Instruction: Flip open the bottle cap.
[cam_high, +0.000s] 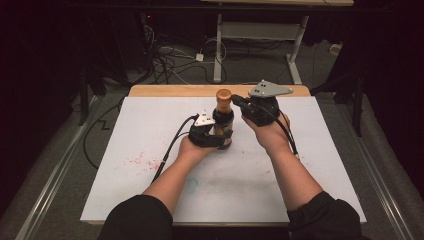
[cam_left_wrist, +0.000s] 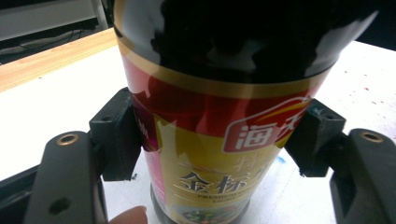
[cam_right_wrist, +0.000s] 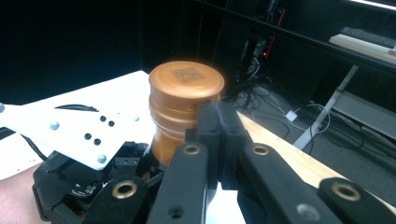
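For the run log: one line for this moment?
left hand-held gripper: shut on sauce bottle | right hand-held gripper: shut, empty, beside cap | bottle upright

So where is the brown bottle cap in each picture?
High view: the cap sits top centre, above the bottle held by the left claw.
Left gripper view: the cap is cut off above the frame.
Right gripper view: the cap is centre, just behind the shut right claw.
Shared landmark: the bottle.
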